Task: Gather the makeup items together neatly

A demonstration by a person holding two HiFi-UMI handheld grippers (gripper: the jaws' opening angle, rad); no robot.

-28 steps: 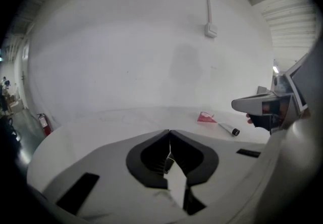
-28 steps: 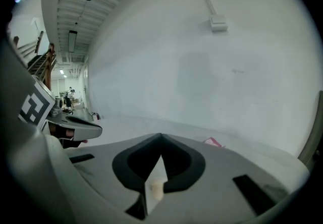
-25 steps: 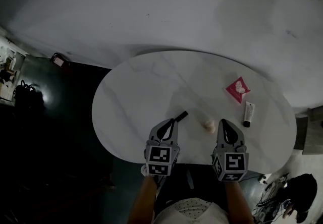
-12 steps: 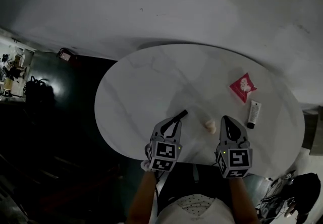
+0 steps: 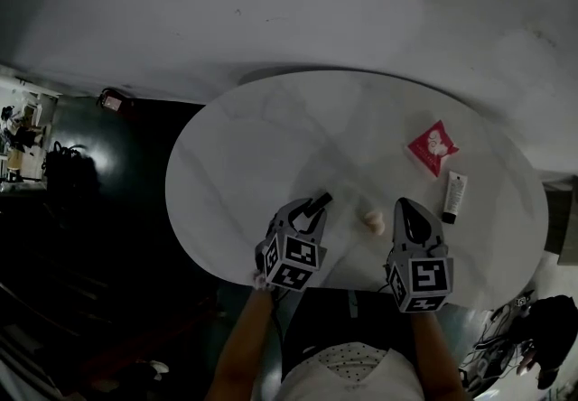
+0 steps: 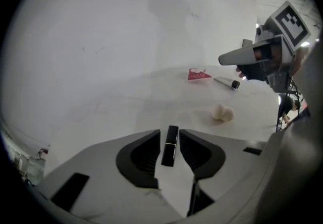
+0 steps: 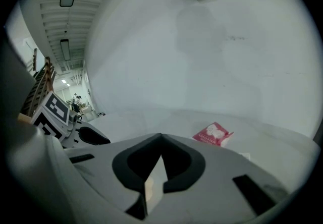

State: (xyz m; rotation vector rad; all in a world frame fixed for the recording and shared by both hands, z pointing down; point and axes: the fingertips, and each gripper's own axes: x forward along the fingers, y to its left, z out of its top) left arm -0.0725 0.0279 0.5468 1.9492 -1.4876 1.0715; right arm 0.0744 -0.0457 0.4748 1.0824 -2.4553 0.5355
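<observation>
A black lipstick tube (image 6: 170,146) lies on the white oval table (image 5: 271,133) between the jaws of my left gripper (image 6: 170,133). Those jaws are opening, with thin gaps showing on both sides of the tube. From the head view the lipstick (image 5: 318,203) pokes out past the left gripper (image 5: 307,211). A beige sponge (image 5: 373,221) rests between the two grippers. My right gripper (image 5: 404,207) hovers near the front edge, shut and empty. Farther right are a red packet (image 5: 432,143) and a white tube with a black cap (image 5: 453,195).
The table's front edge runs just under both grippers, with dark floor to the left (image 5: 99,237). A pale wall rises behind the table. In the left gripper view the right gripper (image 6: 237,58) hangs above the sponge (image 6: 222,112).
The left gripper's jaws have spread apart around the lipstick and it has turned slightly to the right. The right gripper has stayed in place, shut.
</observation>
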